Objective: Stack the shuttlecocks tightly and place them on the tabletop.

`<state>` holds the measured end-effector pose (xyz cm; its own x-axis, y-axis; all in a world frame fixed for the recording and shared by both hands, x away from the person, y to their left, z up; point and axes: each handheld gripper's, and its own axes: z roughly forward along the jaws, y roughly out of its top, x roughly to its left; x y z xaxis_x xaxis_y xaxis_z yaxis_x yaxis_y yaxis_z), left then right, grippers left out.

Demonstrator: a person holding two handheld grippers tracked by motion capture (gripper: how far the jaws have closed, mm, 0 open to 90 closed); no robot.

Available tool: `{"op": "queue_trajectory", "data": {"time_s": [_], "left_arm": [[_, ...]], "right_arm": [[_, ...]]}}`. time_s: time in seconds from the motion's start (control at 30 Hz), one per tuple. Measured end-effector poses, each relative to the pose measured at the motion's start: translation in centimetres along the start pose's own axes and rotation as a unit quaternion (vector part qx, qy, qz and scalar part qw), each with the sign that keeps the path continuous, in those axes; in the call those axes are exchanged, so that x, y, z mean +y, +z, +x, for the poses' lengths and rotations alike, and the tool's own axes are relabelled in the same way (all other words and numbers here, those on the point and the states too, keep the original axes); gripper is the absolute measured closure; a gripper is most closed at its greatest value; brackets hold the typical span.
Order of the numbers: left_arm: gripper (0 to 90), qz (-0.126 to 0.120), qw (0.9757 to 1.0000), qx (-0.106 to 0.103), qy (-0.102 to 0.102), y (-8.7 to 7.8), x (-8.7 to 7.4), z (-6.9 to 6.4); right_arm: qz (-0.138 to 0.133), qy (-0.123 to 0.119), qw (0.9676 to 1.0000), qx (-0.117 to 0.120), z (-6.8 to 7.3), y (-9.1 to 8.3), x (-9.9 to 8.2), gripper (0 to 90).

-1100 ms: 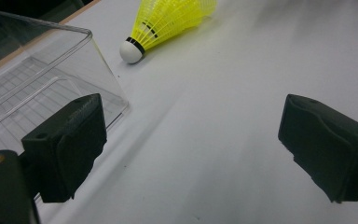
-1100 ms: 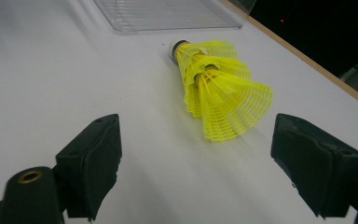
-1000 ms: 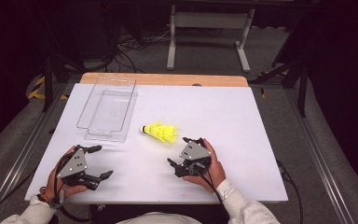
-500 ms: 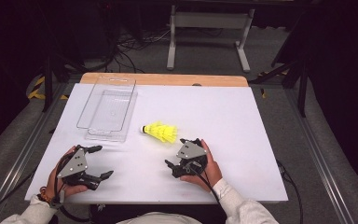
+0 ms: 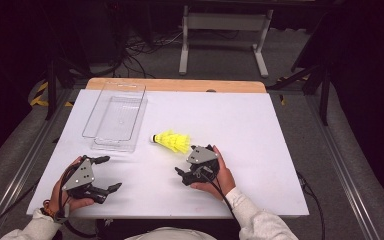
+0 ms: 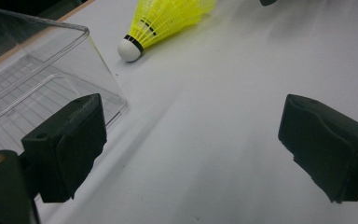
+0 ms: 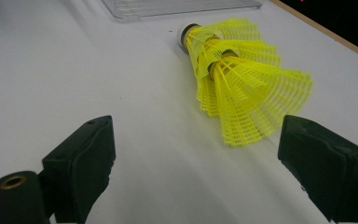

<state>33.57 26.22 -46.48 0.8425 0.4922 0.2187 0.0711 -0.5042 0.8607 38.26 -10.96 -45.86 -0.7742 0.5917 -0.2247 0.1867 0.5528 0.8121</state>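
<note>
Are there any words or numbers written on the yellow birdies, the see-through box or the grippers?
No words or numbers can be read.
Shuttlecocks: only a black band near the white tip.
Clear box: no label.
Left gripper and right gripper: plain black and grey.

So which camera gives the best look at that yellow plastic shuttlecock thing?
The right gripper view: the yellow plastic mesh shuttlecocks lie close, visibly several nested together. The left gripper view shows the white cork tip; the high view shows a small yellow shape.
</note>
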Motion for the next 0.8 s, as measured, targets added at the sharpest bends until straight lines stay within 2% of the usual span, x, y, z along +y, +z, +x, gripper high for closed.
{"op": "queue_trajectory", "data": {"time_s": [0.1,0.4,0.77,0.8], "left_arm": [[8.6,0.003,1.0,-0.001,0.002,0.0,0.0,0.0],[8.6,0.004,1.0,-0.003,0.0,0.2,0.0,0.0],[8.6,0.003,1.0,-0.003,-0.003,0.2,0.0,0.0],[8.6,0.005,1.0,-0.004,-0.001,0.2,0.0,0.0]], "right_arm": [[0.004,0.004,0.9999,0.01,-0.3,0.4,0.2,13.0],[0.037,0.014,0.9988,0.028,-0.4,2.6,0.9,18.3],[0.032,0.04,0.9978,0.042,-0.1,4.4,2.1,25.6],[0.04,0.046,0.9974,0.039,-0.1,4.8,2.7,26.4]]}}
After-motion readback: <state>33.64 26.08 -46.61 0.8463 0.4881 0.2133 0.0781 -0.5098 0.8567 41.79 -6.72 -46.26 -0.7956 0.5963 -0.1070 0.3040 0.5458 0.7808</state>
